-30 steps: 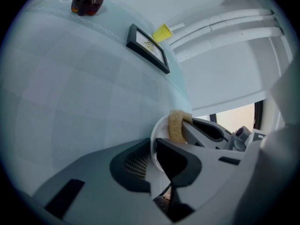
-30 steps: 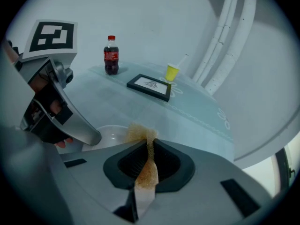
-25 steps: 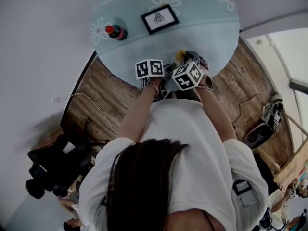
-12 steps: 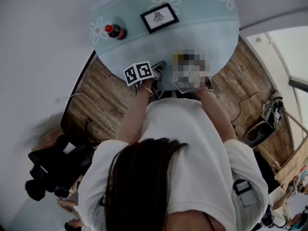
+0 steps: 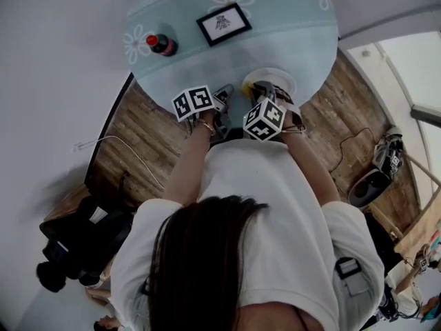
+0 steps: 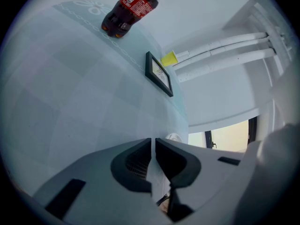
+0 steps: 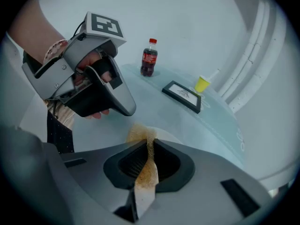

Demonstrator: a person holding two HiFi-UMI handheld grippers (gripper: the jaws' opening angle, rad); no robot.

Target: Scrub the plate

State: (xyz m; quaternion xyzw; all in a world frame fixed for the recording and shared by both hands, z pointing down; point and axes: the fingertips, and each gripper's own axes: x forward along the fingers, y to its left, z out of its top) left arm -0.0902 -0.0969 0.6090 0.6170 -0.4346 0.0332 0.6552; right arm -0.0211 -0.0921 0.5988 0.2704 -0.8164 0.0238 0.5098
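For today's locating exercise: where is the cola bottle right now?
In the head view, the cola bottle stands near the round table's left edge, just left of the framed picture.

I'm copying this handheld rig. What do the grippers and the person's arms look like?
The left gripper and right gripper have light grey moulded bodies with black ribbed tongs. Each carries a white cube with black square markers. The person wears a white short-sleeved T-shirt and a bracelet on the left wrist.

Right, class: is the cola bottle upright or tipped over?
Upright. The bottle stands on its base on the table, with its red cap on top.
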